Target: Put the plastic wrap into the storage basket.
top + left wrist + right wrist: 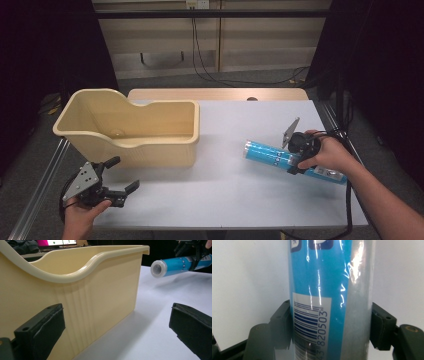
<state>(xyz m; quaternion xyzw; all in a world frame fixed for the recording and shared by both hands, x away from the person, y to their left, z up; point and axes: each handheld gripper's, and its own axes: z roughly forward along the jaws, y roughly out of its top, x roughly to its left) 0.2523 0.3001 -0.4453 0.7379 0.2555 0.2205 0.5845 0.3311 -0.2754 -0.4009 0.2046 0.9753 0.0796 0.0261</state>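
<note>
While the cream plastic bin [130,131] is sitting just ahead of the released left claw [116,176] on the white surface [240,190], well apart from the right claw [295,155], that claw is grasping the blue wrapped roll [280,156] crosswise between its jaws, clenching its barcode end.

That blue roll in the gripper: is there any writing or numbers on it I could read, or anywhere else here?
"820503": digits beside the barcode on the white label of the blue roll, printed along its length; a partial "43" comes before them, the rest cut off.
White shapes on dark patches at the roll's top edge: cropped, unreadable.
Small marks on the roll in the high view: too small to read.
Cream bin: no writing visible.
</note>
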